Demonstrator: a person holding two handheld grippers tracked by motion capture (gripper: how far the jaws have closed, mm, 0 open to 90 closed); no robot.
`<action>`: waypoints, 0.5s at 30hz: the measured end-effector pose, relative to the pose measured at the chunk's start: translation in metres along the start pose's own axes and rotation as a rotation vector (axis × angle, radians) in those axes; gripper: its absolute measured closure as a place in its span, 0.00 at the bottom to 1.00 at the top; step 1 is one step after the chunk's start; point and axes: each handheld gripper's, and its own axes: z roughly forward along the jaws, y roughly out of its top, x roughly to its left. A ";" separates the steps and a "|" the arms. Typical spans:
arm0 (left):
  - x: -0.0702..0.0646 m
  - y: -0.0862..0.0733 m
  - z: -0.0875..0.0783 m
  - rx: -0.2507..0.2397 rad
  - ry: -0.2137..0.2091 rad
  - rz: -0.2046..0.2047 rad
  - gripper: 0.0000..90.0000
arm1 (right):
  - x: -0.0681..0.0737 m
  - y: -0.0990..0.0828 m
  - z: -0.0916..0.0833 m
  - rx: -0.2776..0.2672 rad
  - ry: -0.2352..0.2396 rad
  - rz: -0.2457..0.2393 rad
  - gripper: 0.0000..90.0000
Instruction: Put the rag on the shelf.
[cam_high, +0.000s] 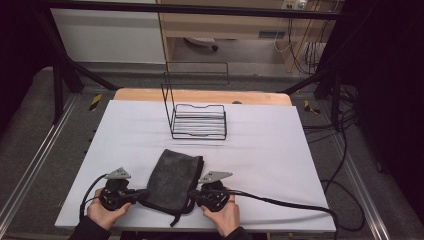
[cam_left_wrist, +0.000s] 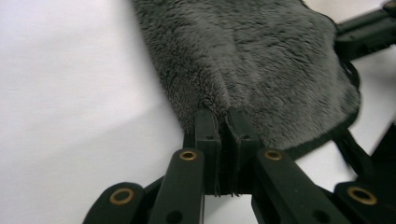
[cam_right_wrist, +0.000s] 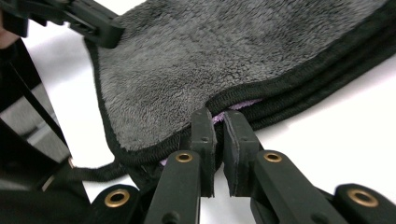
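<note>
Jaws of the left gripper (cam_left_wrist: 223, 122) pinched tight on the near left edge of the grey towel (cam_high: 172, 181), pile bunched between the pads. Right gripper (cam_right_wrist: 218, 122) likewise clamped on the bound black hem at the near right side; a sliver of lilac backing shows at the bite. Towel lies folded on the white table cover (cam_high: 270, 150), near edge, between the two hands, several layers stacked. Wire rack (cam_high: 199, 121) stands well apart, toward the far side.

Step in hand, by my reading: both near corners secured, ready for a fold or lift. Next move calls for raising both ends together, evenly, so the layers don't slip apart.
</note>
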 end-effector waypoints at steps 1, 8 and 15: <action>-0.004 0.000 0.001 -0.003 -0.008 -0.003 0.94 | 0.000 0.000 0.000 0.000 0.000 0.000 0.94; -0.036 -0.003 0.008 -0.026 0.026 0.048 0.94 | -0.021 0.003 -0.018 0.089 0.017 -0.045 0.91; -0.024 -0.001 0.000 0.002 0.085 0.056 0.94 | -0.024 0.010 -0.017 -0.031 0.003 -0.063 0.62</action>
